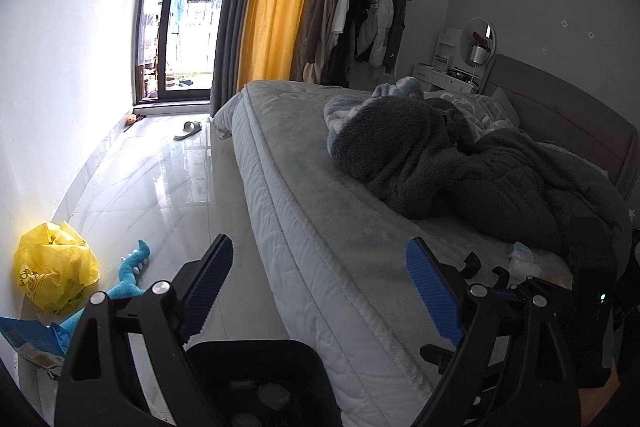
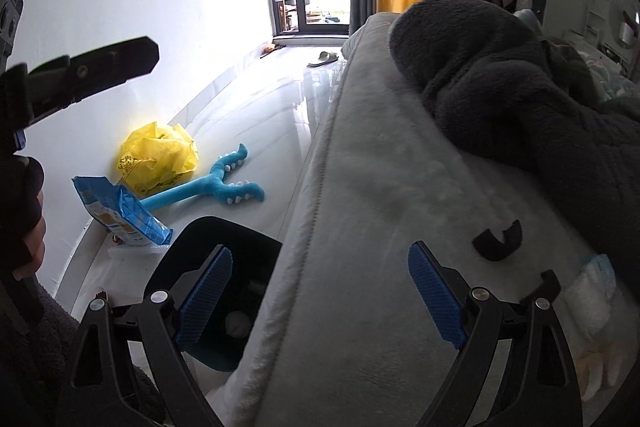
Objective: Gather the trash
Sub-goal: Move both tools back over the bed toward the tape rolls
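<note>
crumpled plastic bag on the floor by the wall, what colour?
Yellow, with some faint printing low on the crumpled plastic bag. Shows best in the right wrist view.

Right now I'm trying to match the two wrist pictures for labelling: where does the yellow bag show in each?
Left wrist: yellow bag at far left, low, on the floor against the wall, left of the blue toy.
Right wrist: yellow bag left of centre, mid-height, against the wall, behind the blue toy.
Shared landmark: the slipper on the floor near the balcony door.
</note>
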`<state>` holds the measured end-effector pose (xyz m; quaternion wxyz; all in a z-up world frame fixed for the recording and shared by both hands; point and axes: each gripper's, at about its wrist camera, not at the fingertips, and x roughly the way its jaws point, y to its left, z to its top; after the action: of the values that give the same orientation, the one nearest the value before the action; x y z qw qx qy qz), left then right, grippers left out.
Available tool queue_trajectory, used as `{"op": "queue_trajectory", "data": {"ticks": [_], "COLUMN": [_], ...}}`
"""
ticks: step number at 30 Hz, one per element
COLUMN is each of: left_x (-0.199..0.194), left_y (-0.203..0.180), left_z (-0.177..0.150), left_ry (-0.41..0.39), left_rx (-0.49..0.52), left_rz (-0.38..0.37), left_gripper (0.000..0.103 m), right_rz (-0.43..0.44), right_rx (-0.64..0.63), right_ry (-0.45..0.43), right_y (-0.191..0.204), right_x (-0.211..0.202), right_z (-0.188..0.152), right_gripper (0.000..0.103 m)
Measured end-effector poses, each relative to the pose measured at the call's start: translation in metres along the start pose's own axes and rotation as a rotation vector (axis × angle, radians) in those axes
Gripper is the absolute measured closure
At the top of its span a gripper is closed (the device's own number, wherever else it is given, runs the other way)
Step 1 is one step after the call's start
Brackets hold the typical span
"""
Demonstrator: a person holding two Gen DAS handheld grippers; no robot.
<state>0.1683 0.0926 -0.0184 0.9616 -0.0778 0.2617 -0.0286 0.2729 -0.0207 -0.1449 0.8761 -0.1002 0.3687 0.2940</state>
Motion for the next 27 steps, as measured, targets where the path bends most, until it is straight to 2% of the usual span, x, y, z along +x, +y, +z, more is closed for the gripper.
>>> {"op": "queue_trajectory", "data": {"ticks": [7, 19, 27], "left_x": [0.014, 0.046, 0.059], "left_y": [-0.03, -0.101, -0.129], "left_z": [-0.007, -0.03, -0.037], "left_ry": [0.029, 0.092, 0.123], "left_rx": [0.018, 0.149, 0.161], "left_rz": [-0.053, -0.134, -0.193], "left_gripper": [0.013, 0.013, 0.013], "right_rz": [-0.05, -0.172, -0.213], "right_rx": [0.067, 0.252, 0.312], "right_ry": [-0.017, -0.01, 0.033], "right_y": [-0.046, -0.145, -0.192], "right_x": [-0.025, -0.063, -0.076], "right_z": [-0.011, -0.036, -0.059], "right_gripper": [0.012, 0.012, 0.012]}}
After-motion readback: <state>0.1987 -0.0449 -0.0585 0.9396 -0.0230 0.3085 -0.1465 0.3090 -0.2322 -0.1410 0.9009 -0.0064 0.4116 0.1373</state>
